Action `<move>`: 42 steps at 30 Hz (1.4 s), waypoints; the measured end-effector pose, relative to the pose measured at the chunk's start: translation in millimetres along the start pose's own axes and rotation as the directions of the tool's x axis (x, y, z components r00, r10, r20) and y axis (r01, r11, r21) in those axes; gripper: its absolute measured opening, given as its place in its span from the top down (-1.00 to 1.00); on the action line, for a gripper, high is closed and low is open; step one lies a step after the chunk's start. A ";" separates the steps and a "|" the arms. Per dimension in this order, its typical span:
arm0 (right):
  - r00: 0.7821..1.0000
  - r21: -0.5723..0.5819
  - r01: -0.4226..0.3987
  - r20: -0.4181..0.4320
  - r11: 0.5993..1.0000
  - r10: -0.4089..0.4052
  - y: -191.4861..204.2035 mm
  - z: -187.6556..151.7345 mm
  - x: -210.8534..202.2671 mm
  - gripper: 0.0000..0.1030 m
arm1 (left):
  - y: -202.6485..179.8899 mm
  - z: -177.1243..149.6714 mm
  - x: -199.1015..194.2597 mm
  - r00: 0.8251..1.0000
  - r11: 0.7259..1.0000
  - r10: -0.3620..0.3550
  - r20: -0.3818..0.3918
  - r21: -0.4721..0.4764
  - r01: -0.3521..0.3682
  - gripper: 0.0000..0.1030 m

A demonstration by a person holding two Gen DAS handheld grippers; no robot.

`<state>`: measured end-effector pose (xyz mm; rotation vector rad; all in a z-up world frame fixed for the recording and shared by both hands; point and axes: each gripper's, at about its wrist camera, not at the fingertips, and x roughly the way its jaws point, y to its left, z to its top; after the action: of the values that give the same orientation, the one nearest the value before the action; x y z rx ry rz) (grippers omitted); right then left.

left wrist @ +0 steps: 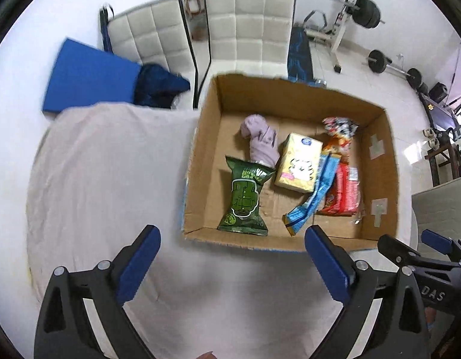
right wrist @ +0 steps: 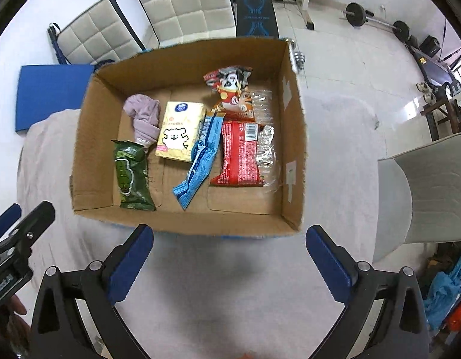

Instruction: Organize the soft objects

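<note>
Grippers both empty, blue pads spread wide: left gripper (left wrist: 231, 249) and right gripper (right wrist: 229, 246) hover over the cloth-covered table (left wrist: 110, 164), short of the cardboard box (right wrist: 182, 224). Ahead at frame centre, 6 soft items lie inside; green snack bag (left wrist: 245, 197) nearest the left, long axis running away.

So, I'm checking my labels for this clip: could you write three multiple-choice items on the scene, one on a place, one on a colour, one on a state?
1. The purple rolled cloth lies
A) in the brown cardboard box
B) on a chair
C) on the floor

2. The long narrow snack wrapper is
A) yellow
B) light blue
C) black

3. The left gripper and right gripper are
A) both open, empty
B) both shut
C) holding bags

Key: A, box walls surround it; B, its foil is blue; A, the fingers stand apart with nothing between.
</note>
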<state>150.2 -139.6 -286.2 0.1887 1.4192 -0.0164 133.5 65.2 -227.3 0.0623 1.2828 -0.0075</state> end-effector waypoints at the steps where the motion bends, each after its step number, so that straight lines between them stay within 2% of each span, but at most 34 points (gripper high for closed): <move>1: 1.000 -0.001 -0.002 0.013 1.000 0.002 -0.9 -5.2 -7.8 -1.00 | -2.1 -4.5 -13.4 1.000 1.000 -0.003 0.026 0.006 0.003 -0.92; 11: 0.984 -0.049 -0.039 0.170 0.998 0.046 -5.3 -72.9 -113.2 -1.00 | -0.7 -48.1 -115.7 0.986 0.999 -0.030 0.163 -0.008 0.032 -0.92; 17: 0.965 -0.062 -0.050 0.253 0.997 0.064 -10.2 -107.9 -173.2 -1.00 | -3.0 -74.3 -161.7 0.981 0.999 -0.047 0.190 0.002 0.047 -0.92; 22: 0.945 -0.078 -0.045 0.318 0.996 0.068 -12.1 -138.3 -217.2 -1.00 | -6.5 -94.0 -197.2 0.972 0.996 -0.089 0.216 0.004 0.090 -0.92; 24: 0.939 -0.081 -0.043 0.338 0.996 0.068 -13.0 -151.4 -232.0 -1.00 | -8.2 -101.7 -208.1 0.969 0.997 -0.081 0.233 0.010 0.081 -0.92; 27: 0.931 -0.070 -0.038 0.359 0.997 0.061 -18.7 -167.2 -247.8 -1.00 | -9.0 -113.0 -222.1 0.968 0.998 -0.058 0.246 0.015 0.057 -0.92; 31: 0.929 -0.068 -0.036 0.366 0.997 0.059 -24.7 -181.8 -262.9 -1.00 | -4.4 -125.0 -232.5 0.968 0.997 -0.075 0.242 0.000 0.077 -0.92; 34: 0.926 -0.065 -0.032 0.373 0.997 0.054 -27.1 -191.9 -272.1 -1.00 | -5.1 -131.0 -237.7 0.967 0.998 -0.061 0.247 0.008 0.061 -0.92; 42: 0.916 -0.063 0.000 0.399 0.998 0.025 -23.7 -194.1 -278.4 -1.00 | 2.8 -132.8 -241.1 0.958 0.997 -0.065 0.279 -0.025 0.075 -0.92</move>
<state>-85.8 -164.0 -42.3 0.1343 1.0067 -0.0003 -62.1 67.8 -33.7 -0.0151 1.0030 -0.0525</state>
